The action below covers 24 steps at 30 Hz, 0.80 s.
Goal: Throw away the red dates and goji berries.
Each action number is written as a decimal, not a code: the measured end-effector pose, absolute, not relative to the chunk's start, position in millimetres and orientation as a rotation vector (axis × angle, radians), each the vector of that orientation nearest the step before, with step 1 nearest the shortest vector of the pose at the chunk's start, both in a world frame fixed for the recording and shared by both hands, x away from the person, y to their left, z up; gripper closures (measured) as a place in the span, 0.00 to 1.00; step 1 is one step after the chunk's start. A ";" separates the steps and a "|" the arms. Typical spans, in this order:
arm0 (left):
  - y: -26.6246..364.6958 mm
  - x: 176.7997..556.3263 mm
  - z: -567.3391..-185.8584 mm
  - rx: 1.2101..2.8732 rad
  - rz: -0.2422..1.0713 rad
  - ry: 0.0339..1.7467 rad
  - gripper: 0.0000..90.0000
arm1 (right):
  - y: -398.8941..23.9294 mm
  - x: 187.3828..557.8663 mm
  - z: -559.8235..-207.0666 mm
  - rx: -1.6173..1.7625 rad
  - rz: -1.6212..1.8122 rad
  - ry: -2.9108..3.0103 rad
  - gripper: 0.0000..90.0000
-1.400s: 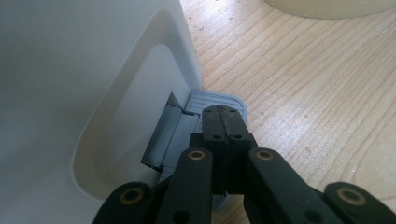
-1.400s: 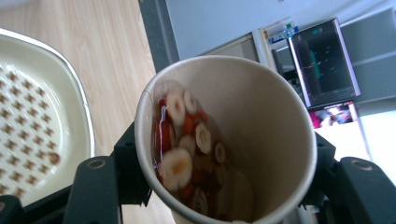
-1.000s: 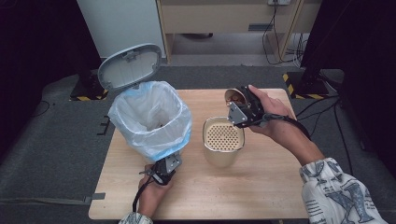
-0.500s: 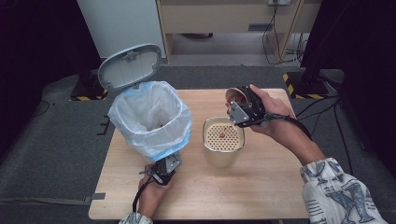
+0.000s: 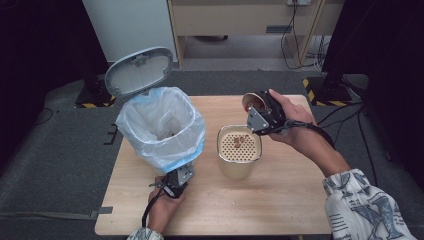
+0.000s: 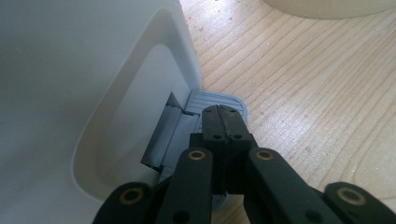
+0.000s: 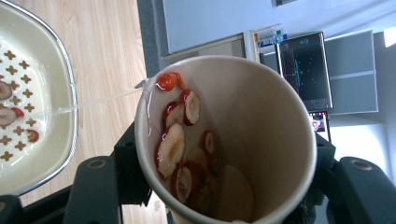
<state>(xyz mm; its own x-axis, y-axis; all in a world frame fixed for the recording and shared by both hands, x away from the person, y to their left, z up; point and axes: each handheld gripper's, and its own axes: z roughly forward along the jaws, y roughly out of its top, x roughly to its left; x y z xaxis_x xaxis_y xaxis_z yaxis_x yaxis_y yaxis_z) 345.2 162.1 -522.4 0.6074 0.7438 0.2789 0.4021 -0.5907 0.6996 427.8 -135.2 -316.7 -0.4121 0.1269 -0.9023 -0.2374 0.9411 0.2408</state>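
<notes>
Little changes since a second ago: right gripper (image 5: 260, 112) still clamps tilted paper cup (image 7: 224, 140) at centre right of high view, thin stream running into strainer (image 5: 239, 144). Fruit slices (image 7: 180, 149) cling inside; draining continues. Left gripper (image 6: 223, 128), jaws together, presses bin pedal (image 6: 219, 100), lid (image 5: 139, 71) up.

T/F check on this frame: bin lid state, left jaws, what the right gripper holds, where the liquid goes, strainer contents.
1. The bin lid is up. True.
2. The left gripper has its jaws wide open. False: they are shut, over the grey pedal.
3. The right gripper holds a paper cup. True.
4. The cup pours into the bin bag. False: the thin stream runs into the strainer.
5. The strainer is empty. False: a few fruit pieces lie on it.
</notes>
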 end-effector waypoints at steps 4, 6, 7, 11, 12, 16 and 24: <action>162.1 345.3 -522.3 2.244 0.757 0.901 0.99 | -135.7 427.5 -316.5 -0.084 0.395 1.954 0.41; 162.1 345.3 -522.3 2.244 0.757 0.900 0.99 | -136.3 427.5 -315.0 -0.086 0.395 1.952 0.41; 162.0 345.2 -522.4 2.244 0.758 0.900 0.99 | -136.5 427.3 -314.2 -0.086 0.395 1.949 0.41; 162.2 345.3 -522.3 2.243 0.756 0.901 0.99 | -137.2 425.8 -308.8 -0.080 0.400 1.941 0.41; 162.2 345.3 -522.3 2.243 0.756 0.901 0.99 | -137.4 425.1 -305.6 -0.083 0.398 1.933 0.41; 162.0 345.2 -522.4 2.242 0.756 0.902 0.99 | -136.6 423.1 -299.7 -0.097 0.381 1.915 0.41; 161.9 345.0 -522.3 2.244 0.758 0.901 0.99 | -132.7 421.0 -300.1 -0.164 0.301 1.891 0.41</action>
